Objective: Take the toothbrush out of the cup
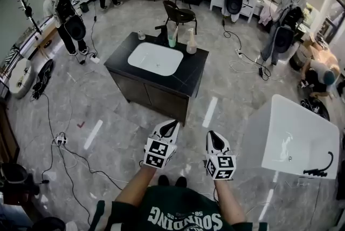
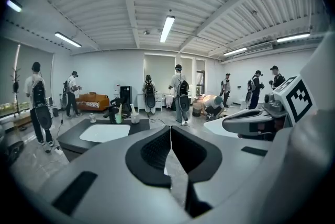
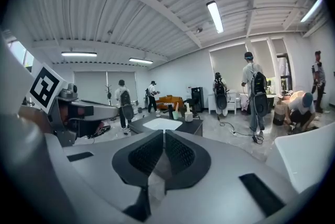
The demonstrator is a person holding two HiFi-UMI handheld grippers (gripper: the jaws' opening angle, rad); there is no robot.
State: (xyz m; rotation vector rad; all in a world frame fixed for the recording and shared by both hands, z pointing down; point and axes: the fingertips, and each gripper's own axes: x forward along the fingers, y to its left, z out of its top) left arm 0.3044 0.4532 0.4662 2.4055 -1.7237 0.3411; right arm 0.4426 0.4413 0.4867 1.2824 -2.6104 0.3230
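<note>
Far ahead, a green cup (image 1: 172,38) holding a toothbrush (image 1: 175,29) stands at the back edge of a dark sink counter (image 1: 188,70). The cup (image 2: 119,118) shows small in the left gripper view, and the cup (image 3: 176,114) is just as distant in the right gripper view. My left gripper (image 1: 171,125) and right gripper (image 1: 214,136) hover side by side over the floor, well short of the counter. In its own view the left gripper (image 2: 170,129) is shut with nothing in it. The right gripper (image 3: 163,134) is likewise shut and holds nothing.
A white basin (image 1: 156,58) is set in the counter, with a pale bottle (image 1: 191,42) and a small cup (image 1: 141,35) beside the green cup. A white tub (image 1: 299,138) stands close on the right. Cables (image 1: 64,149) trail on the floor; several people stand around the room.
</note>
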